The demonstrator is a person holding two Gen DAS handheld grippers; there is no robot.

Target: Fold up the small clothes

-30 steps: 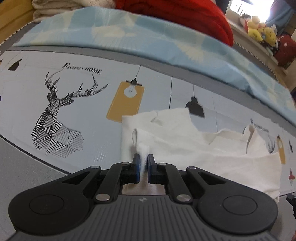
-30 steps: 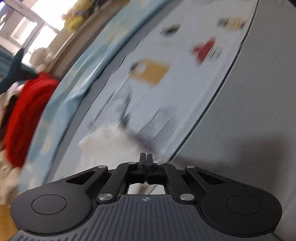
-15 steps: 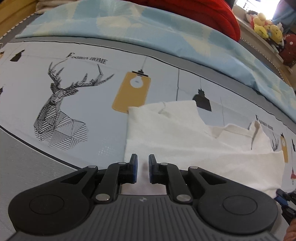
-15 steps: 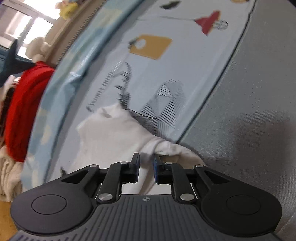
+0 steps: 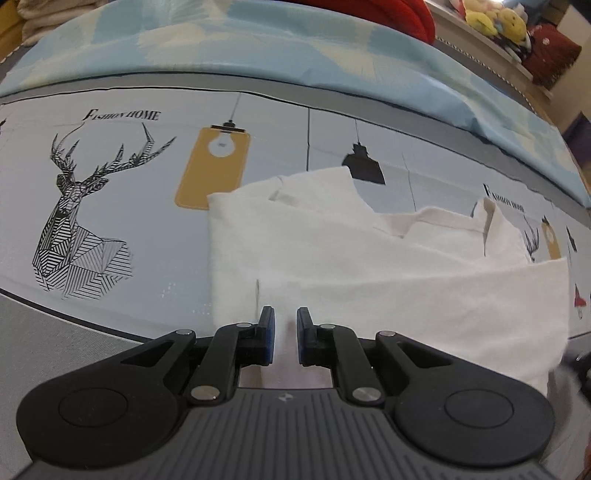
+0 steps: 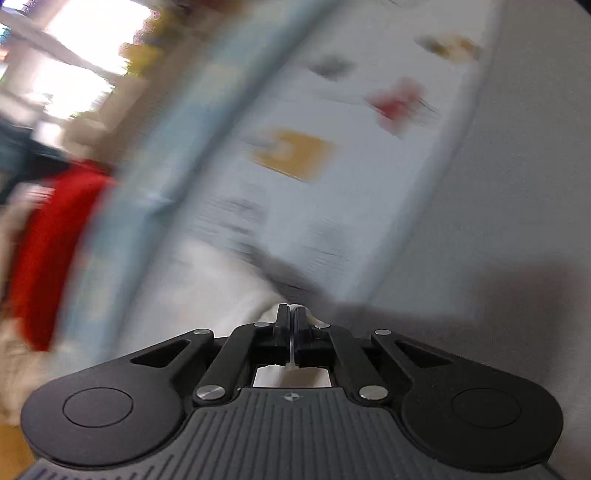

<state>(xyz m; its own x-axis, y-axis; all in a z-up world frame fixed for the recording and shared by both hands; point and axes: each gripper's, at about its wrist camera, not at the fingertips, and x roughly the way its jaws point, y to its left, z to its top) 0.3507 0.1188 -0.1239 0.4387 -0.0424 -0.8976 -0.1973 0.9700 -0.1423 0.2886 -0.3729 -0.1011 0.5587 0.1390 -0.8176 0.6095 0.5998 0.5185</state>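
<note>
Left wrist view
- Left gripper [image 5: 284, 334]: fingers apart, blue pads facing each other across a clear gap, nothing pinched; tips hover over the near edge of the garment.
- White garment [image 5: 369, 266]: small shirt, plain white, lying flat on the bed sheet toward its near edge. Already partly folded: a broad panel is laid across the front, its left edge straight, its right end squared off. A collar-like flap stands up at the far right; a second folded layer peeks out at the far left corner. Short vertical crease just ahead of the left finger.
- Bed sheet [image 5: 110, 206]: pale blue-grey print with a line-drawn deer head, hanging lamps in mustard and black, lettering "Fashion Home"; grey border along the near edge.
- Blue quilt [image 5: 295, 48]: light blue and cream, bunched along the far edge of the bed.
- Red fabric [image 5: 402, 11]: behind the quilt, mostly cut off.
- Plush toys [image 5: 495, 20]: yellow, on a ledge at far right.

Right wrist view (heavy motion blur)
- Right gripper [image 6: 291, 325]: fingers together, clamped on a thin strip of white cloth that shows between the pads and below them.
- White garment [image 6: 207, 291]: blurred pale mass to the left of the fingers, near the sheet's grey border.
- Bed sheet [image 6: 332, 192]: prints smeared; mustard and red patches only.
</note>
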